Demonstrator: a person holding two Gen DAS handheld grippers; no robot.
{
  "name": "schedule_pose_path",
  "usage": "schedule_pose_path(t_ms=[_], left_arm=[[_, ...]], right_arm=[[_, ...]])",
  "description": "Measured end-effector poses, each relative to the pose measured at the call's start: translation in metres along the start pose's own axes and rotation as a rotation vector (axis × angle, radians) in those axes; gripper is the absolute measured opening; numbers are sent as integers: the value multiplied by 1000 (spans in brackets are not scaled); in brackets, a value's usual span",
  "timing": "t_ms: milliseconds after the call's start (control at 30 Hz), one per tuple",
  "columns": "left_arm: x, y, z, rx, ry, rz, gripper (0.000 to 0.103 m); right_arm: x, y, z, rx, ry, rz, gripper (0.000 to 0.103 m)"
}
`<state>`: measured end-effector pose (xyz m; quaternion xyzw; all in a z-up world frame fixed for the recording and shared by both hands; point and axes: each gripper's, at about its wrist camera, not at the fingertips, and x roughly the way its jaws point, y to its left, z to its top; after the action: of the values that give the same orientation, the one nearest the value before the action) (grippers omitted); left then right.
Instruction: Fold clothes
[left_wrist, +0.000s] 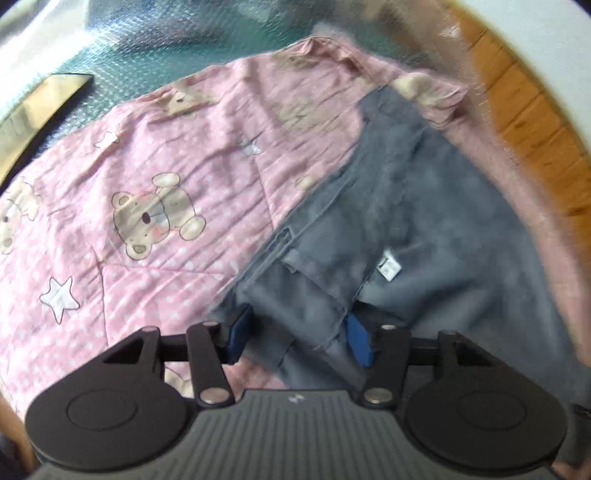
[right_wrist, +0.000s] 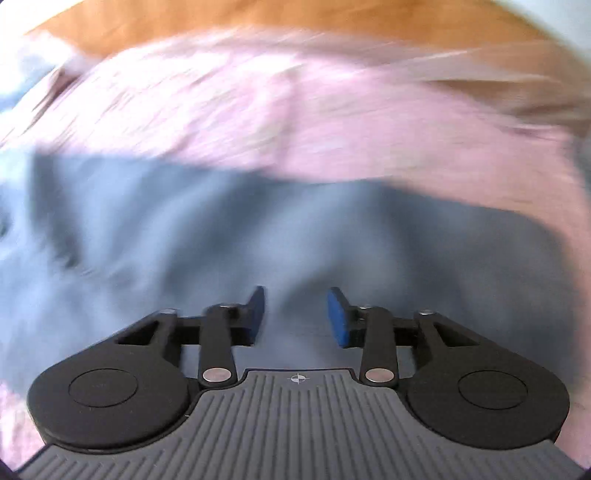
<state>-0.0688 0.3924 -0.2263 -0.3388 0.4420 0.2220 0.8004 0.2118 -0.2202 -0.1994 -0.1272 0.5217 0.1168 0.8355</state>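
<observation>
Two tongs hung over one grey garment, which lay on a pink bear-print quilt spread over the table. Your left tongs stood released, blue pads straddling a raw hem at the near edge, cloth between them but not pinched. Your right tongs were likewise released above a smooth stretch of the same grey cloth; that view was smeared, so finer detail could not be told. The step in hand appeared to be a regrasp between folds, with the garment partly doubled. The next move probably called for you to settle each pair on an edge or corner, clench, then carry the cloth across evenly.
</observation>
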Motion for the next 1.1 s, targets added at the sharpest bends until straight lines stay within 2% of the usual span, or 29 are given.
schedule_pose_path(t_ms=[33,100,133,200,233,300,367,433,500,533,600,700,767,800,833,867,900,967,1100], left_arm=[[-5,5,-1,6,25,-14,58],[-21,5,-2,77,56,-3,58],[-31,6,2,113,53,-31,56],[-45,8,18,167,53,-100,60],[-49,8,29,188,56,-139,60],[-53,9,59,228,40,-192,60],[-44,-2,98,298,-25,-195,68],[-21,-20,133,384,-72,-193,89],[11,-40,166,473,-102,-193,95],[27,-51,183,518,-117,-193,95],[58,-70,208,603,-116,-205,95],[87,-83,224,693,-102,-247,95],[101,-85,232,726,-83,-292,95],[106,-83,235,733,-68,-323,95],[109,-81,236,738,-50,-358,95],[112,-79,238,743,-31,-393,95],[115,-78,238,754,-12,-425,95],[120,-76,237,775,23,-486,95],[125,-80,228,839,44,-524,95]], right_arm=[[9,-2,4,10,12,-50,65],[13,-12,15,45,26,-145,58],[10,-18,24,59,42,-186,49],[-3,-20,45,38,41,-258,45],[-11,-5,59,-3,14,-241,45],[-26,28,90,-81,-40,-187,47],[-39,85,122,-197,-113,-78,57],[-41,157,152,-345,-179,85,76],[-33,230,176,-494,-226,243,84],[-28,266,187,-567,-250,322,84],[-10,338,207,-730,-264,413,85],[23,422,231,-882,-238,489,84],[43,458,247,-932,-199,540,79],[54,471,255,-953,-178,561,68],[60,480,259,-977,-145,589,35],[65,488,262,-1002,-108,619,13],[66,492,260,-1031,-95,635,3],[51,485,248,-1090,-144,646,0],[19,468,231,-1172,-221,686,0]])
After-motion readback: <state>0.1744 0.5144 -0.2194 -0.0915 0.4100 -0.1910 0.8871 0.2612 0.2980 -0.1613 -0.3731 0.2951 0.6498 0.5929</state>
